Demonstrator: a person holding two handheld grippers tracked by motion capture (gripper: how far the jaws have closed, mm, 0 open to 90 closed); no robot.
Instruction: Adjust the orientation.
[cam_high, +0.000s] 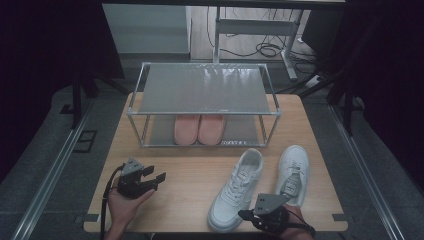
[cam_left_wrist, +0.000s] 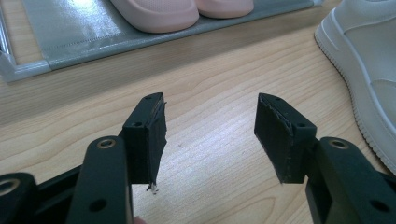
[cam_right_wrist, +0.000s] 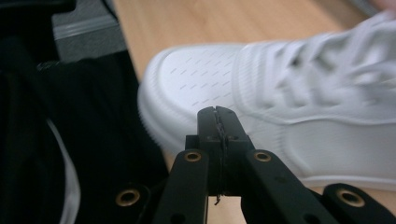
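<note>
From the high view, the left gripper sat near the table's front-left corner, and two white sneakers lay toward the front-right by the right gripper.

In the left gripper view, its jaws stood wide apart over bare wood.

In the right gripper view, its jaws were pressed together, empty, just beside one sneaker's toe.

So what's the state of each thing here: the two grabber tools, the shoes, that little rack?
Left gripper: open, jaws wide apart, nothing between them, above bare table.
Right gripper: shut, jaws pressed together, holding nothing.
Left white sneaker: on the table, upright, laced.
Right white sneaker: on the table, upright, beside the first.
Pink slippers: side by side on the rack's lower shelf.
Shoe rack: upright, top shelf bare.
</note>
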